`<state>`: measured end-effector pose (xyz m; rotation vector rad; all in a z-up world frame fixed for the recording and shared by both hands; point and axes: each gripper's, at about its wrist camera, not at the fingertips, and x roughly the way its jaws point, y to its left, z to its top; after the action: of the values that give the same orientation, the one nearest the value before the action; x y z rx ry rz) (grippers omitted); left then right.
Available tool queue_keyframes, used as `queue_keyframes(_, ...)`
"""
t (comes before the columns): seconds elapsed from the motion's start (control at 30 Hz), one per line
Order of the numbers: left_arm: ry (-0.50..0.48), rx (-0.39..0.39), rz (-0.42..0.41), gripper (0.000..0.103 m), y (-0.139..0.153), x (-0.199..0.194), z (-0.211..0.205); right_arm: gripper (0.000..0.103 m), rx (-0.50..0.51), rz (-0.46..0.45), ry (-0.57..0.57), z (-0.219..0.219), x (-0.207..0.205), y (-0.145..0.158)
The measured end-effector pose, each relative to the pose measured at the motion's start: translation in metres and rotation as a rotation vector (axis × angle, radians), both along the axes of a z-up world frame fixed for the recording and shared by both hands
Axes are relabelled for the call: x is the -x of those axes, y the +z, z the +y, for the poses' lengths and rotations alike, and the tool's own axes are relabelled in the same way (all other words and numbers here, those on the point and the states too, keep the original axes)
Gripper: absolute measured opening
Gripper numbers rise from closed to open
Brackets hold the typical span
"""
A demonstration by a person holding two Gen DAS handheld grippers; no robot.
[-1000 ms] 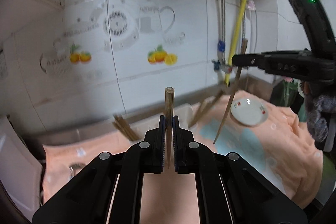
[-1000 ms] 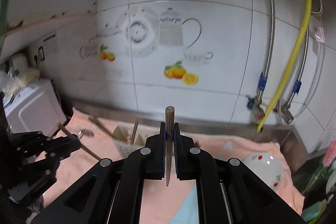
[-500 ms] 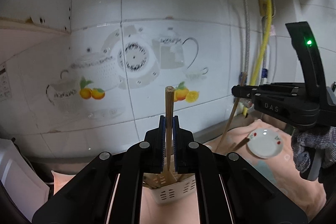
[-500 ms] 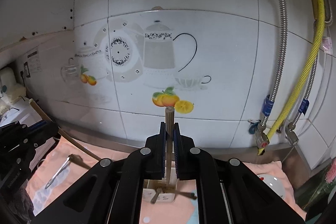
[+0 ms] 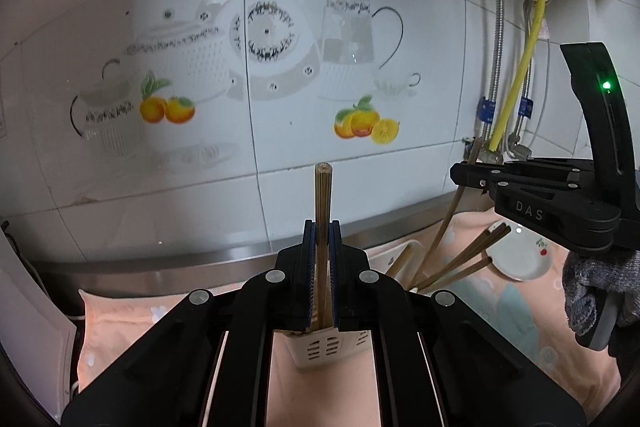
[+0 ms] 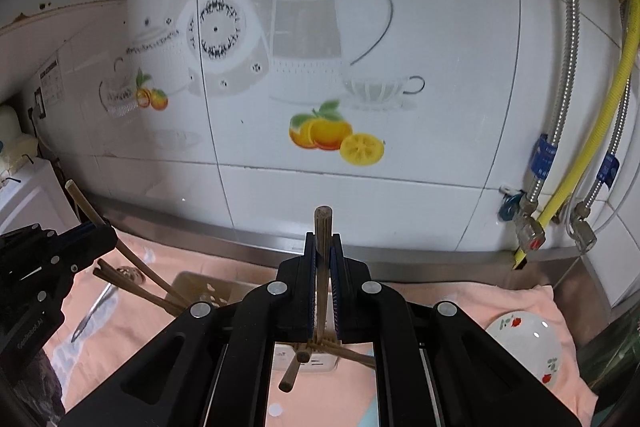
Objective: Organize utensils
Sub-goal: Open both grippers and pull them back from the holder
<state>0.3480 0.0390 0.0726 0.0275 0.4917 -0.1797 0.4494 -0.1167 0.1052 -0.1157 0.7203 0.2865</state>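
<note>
Left gripper [image 5: 321, 235]: sitting at the lower centre of its own view, jaws clamping a pale wooden chopstick [image 5: 322, 211] that is standing upright between the pads, its blunt end rising above them against the tiled wall [image 5: 280, 155].

Right gripper [image 6: 323, 247]: likewise pinching a darker chopstick [image 6: 322, 227] upright at the lower centre of its view. In the left view it is showing at the right edge, its chopstick slanting down toward the holder.

White slotted utensil holder [image 5: 326, 347]: standing on the peach cloth [image 5: 128, 323] directly below and behind the left jaws, mostly hidden by them. Several brown chopsticks [image 5: 460, 263] are leaning out of it toward the right of the frame. In the right view the holder's near edge is peeking out beneath the jaws, with chopstick ends crossing over it.

White saucer with red flowers [image 6: 524, 347]: lying at the lower right of the right view, nothing in it, well apart from the holder.

Metal spoon [image 6: 96, 311]: lying on the cloth at the lower left of the right view.

Edges: a steel counter lip [image 6: 420, 257] is running along the foot of the wall behind the cloth; a yellow hose [image 6: 592, 147] and braided pipes are hanging at the right. Bare cloth is lying open between holder and saucer.
</note>
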Motion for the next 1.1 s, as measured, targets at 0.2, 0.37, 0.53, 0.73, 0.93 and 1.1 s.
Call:
queue_keyframes(0.2, -0.003, 0.014, 0.035, 0.006, -0.007, -0.002, 0.002, 0.007, 0.002, 0.014, 0.000, -0.002, 0.002, -0.005)
queue_keyframes(0.37, 0.004, 0.020, 0.039, 0.006, -0.005, 0.001, 0.004, 0.014, -0.001, 0.004, -0.005, -0.005, 0.007, 0.002)
queue_keyframes(0.53, 0.000, 0.018, 0.017, 0.007, 0.002, 0.015, 0.004, 0.027, -0.005, -0.016, -0.011, -0.011, 0.021, 0.013)
queue_keyframes(0.73, 0.005, 0.018, -0.007, 0.032, 0.010, 0.041, 0.003, 0.047, 0.008, -0.044, -0.012, -0.017, 0.051, 0.023)
queue_keyframes(0.93, 0.009, 0.009, -0.025, 0.061, 0.012, 0.074, 0.002, 0.059, -0.007, -0.053, -0.016, -0.026, 0.086, 0.026)
queue_keyframes(1.1, 0.019, 0.020, -0.030, 0.081, 0.010, 0.097, 0.008, 0.072, 0.018, -0.069, -0.025, -0.028, 0.115, 0.024)
